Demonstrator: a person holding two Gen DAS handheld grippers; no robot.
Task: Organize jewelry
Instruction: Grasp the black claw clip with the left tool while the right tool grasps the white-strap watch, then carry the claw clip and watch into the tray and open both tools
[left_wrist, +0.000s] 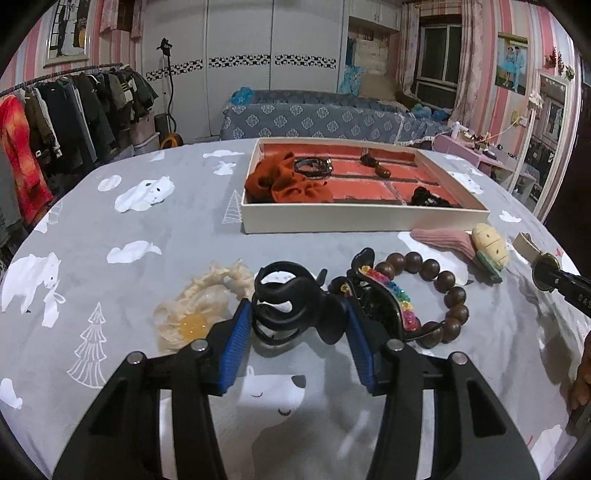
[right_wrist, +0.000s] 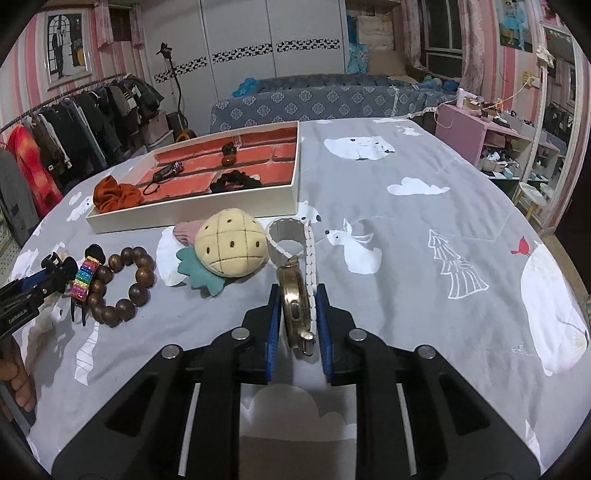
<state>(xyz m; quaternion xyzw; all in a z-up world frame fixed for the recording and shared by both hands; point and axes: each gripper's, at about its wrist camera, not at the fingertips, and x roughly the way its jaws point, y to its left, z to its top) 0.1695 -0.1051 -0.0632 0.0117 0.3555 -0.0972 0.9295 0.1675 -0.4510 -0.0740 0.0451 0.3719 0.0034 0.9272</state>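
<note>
- Between my left claw's (left_wrist: 299, 321) blue pads sits a black hair claw clip (left_wrist: 291, 302); both pads press its sides, so I read it as gripped. It appears raised off the grey bear-print bedspread (left_wrist: 110, 229), though I cannot be sure of the gap.
- Just left of that clip lies a cream scrunchie with a yellow centre (left_wrist: 195, 310), flat on the bedspread.
- Just right of it I see a rainbow-studded hair clip (left_wrist: 391, 291), touching a bracelet of dark wooden beads (left_wrist: 443, 291).
- Beyond the beads a pink knitted piece (left_wrist: 439, 238) lies against a plush pineapple (left_wrist: 489, 247).
- At the far right of the left view my right claw shows as a dark tip on the brass watch case.
- From the right wrist, my right claw (right_wrist: 297, 314) is closed on a brass-cased watch (right_wrist: 295, 306), held on edge between the pads; its white band (right_wrist: 291, 236) loops forward toward the pineapple (right_wrist: 231, 247).
- Farther back, a white tray with a brick-red lining (left_wrist: 365, 218) rests on the bedspread. Inside it: an orange scrunchie (left_wrist: 288, 184) at the near left corner, a dark bangle (left_wrist: 312, 166) behind it, two small dark brown pieces (left_wrist: 376, 166) toward the middle, and a black scrunchie (left_wrist: 428, 197) near the front right.
- At the left edge of the right view, a hand (right_wrist: 18, 376) holds the left tool.
</note>
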